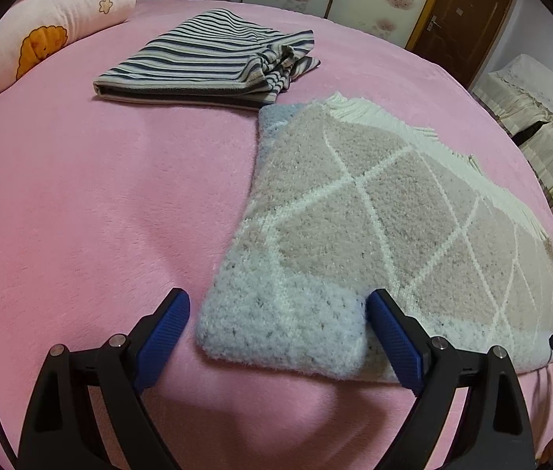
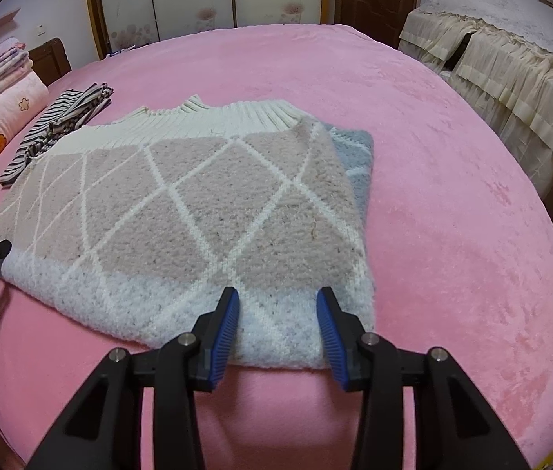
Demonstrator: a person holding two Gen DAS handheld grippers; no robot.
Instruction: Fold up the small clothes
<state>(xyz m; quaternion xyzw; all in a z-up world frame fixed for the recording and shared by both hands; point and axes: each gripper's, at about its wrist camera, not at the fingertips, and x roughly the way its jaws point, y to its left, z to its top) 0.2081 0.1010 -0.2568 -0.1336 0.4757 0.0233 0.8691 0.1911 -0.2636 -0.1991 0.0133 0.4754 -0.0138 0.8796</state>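
The sweater (image 2: pixel 182 211) lies flat on the pink bed cover (image 2: pixel 452 196), folded into a rough rectangle, with its ribbed hem toward the far side and its pale blue-white band along the near edge. A blue sleeve part shows at the far right corner.

The left gripper (image 1: pixel 278 313) is wide open. The near left corner of the sweater lies between its jaws. The right pad (image 1: pixel 392 337) rests on or just above the knit; the left pad (image 1: pixel 166 333) stands clear over the cover.

The right gripper (image 2: pixel 278 307) is at the near right corner, jaws partly closed, both tips set down on the pale band. Whether the pads pinch the fabric cannot be told.

A folded striped garment (image 1: pixel 202 62) lies on the cover, far left of the sweater. A pink pillow (image 1: pixel 41 35) lies beyond it at the far left.
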